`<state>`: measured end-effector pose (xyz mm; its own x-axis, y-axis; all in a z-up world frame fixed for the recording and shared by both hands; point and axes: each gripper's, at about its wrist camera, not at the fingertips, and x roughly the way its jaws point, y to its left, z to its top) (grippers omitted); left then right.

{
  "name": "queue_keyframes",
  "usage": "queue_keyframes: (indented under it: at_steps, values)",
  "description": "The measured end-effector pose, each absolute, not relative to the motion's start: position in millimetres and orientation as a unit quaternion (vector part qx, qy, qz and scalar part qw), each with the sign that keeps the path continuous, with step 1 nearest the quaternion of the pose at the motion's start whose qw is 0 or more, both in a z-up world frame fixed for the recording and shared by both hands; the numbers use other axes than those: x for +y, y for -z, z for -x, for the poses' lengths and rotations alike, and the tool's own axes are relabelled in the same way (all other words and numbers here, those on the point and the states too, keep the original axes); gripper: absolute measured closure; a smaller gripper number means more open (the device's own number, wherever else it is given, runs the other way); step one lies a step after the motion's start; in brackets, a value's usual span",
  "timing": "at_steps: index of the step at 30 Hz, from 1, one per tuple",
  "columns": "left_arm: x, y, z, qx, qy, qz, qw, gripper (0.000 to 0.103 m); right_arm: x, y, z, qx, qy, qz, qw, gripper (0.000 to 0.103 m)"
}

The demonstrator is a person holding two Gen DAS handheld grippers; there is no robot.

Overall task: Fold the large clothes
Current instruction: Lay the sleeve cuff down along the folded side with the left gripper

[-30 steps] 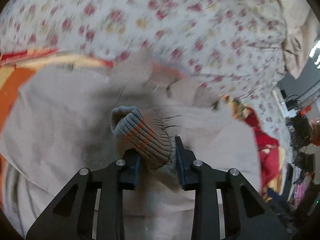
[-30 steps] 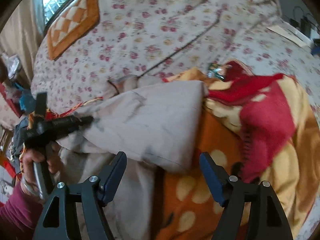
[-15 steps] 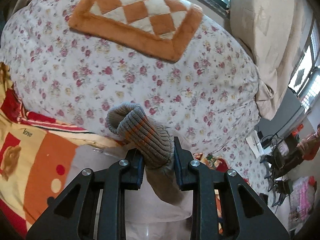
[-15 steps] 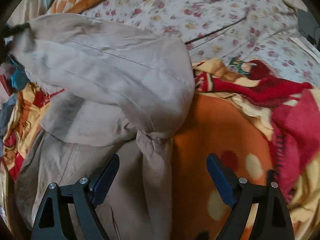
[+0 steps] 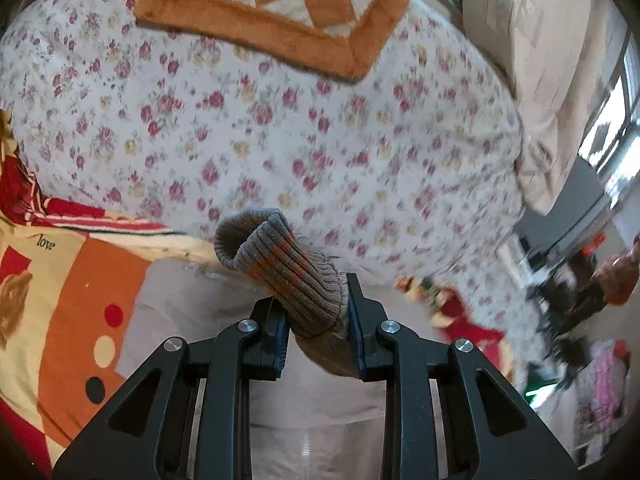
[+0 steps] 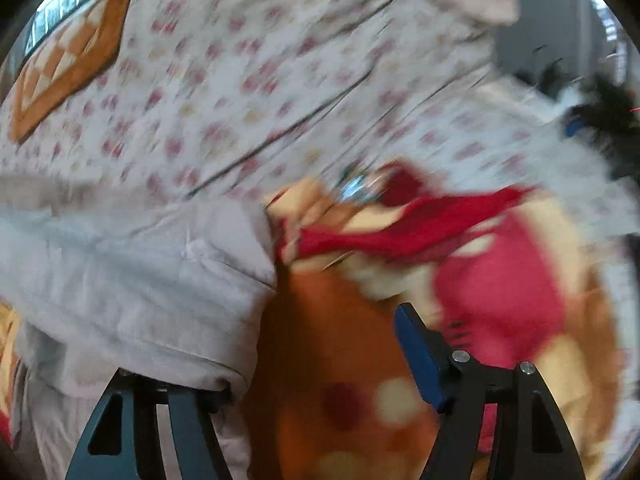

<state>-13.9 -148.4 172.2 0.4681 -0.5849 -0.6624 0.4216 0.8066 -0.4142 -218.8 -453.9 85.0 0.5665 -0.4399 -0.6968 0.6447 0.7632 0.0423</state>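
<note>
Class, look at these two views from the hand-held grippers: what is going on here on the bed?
A person is folding a beige jacket on a bed covered with a floral quilt and an orange cartoon blanket. The left gripper is shut on the jacket's ribbed knit cuff, holding the sleeve up. The right gripper is open; its jaws have just been closing, with the jacket's folded edge draped over its left finger but not pinched. The right view is blurred.
</note>
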Motion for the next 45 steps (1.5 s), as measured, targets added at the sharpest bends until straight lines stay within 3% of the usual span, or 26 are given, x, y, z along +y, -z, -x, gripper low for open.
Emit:
queue_keyframes:
  at_steps: [2, 4, 7, 10, 14, 19, 21, 25, 28, 29, 30, 31, 34, 37, 39, 43, 45]
  values:
    - [-146.0, -150.2, 12.8, 0.432, 0.277, 0.078, 0.855, 0.079, -447.9, -93.3, 232.0, 0.33, 0.318, -0.128, 0.879, 0.034]
    - [-135.6, -118.8, 2.8, 0.456, 0.244, 0.071, 0.853, 0.079, -441.5, -83.6, 231.8, 0.367, 0.283, -0.122, 0.878, 0.034]
    - [-116.5, -65.4, -16.1, 0.511, 0.203, 0.072, 0.832, 0.079, -437.1, -58.3, 232.8, 0.438, 0.177, -0.172, 0.864, 0.034]
    - [-110.6, -40.3, -17.6, 0.526, 0.18, 0.051, 0.83, 0.079, -439.1, -64.8, 244.7, 0.423, 0.152, -0.212, 0.867, 0.03]
    - [-106.0, -40.2, -16.4, 0.519, 0.184, 0.067, 0.832, 0.079, -435.4, -91.0, 247.2, 0.39, 0.127, -0.231, 0.882, 0.02]
    - [-98.6, -55.4, -19.3, 0.508, 0.175, 0.072, 0.841, 0.079, -429.6, -111.7, 237.1, 0.38, 0.132, -0.192, 0.895, 0.019]
    - [-93.2, -64.7, -24.2, 0.504, 0.178, 0.089, 0.841, 0.079, -418.0, -110.1, 231.8, 0.403, 0.125, -0.144, 0.895, 0.01]
    - [-94.4, -105.2, -17.6, 0.472, 0.206, 0.097, 0.852, 0.079, -385.3, -80.4, 221.8, 0.443, 0.101, -0.052, 0.889, 0.009]
    - [-101.4, -136.6, -8.4, 0.442, 0.222, 0.09, 0.864, 0.079, -386.2, -52.1, 195.5, 0.442, 0.169, -0.026, 0.88, 0.01]
    - [-103.1, -141.3, -7.0, 0.437, 0.222, 0.088, 0.867, 0.079, -393.7, -47.1, 187.8, 0.437, 0.185, -0.04, 0.879, 0.022]
    - [-104.7, -144.6, -5.1, 0.433, 0.223, 0.082, 0.869, 0.079, -409.8, -44.3, 180.0, 0.428, 0.205, -0.074, 0.877, 0.041]
    - [-105.5, -142.9, -6.1, 0.437, 0.225, 0.079, 0.867, 0.079, -425.2, -45.0, 177.7, 0.422, 0.224, -0.105, 0.872, 0.042]
    - [-112.4, -109.4, -8.9, 0.467, 0.216, 0.056, 0.855, 0.079, -450.4, -62.2, 195.8, 0.381, 0.287, -0.141, 0.868, 0.04]
    - [-112.3, -53.1, -18.0, 0.511, 0.165, 0.039, 0.842, 0.079, -431.0, -57.5, 205.3, 0.416, 0.282, -0.094, 0.859, 0.035]
    - [-103.5, -27.2, -23.3, 0.529, 0.142, 0.046, 0.835, 0.078, -423.0, -45.8, 215.5, 0.452, 0.214, -0.132, 0.856, 0.035]
    - [-90.7, -27.2, -23.7, 0.532, 0.147, 0.063, 0.832, 0.065, -424.8, -59.3, 251.0, 0.45, 0.168, -0.179, 0.859, 0.035]
    - [-89.3, -39.2, -21.3, 0.523, 0.143, 0.052, 0.839, 0.049, -429.3, -82.1, 267.3, 0.42, 0.163, -0.192, 0.872, 0.035]
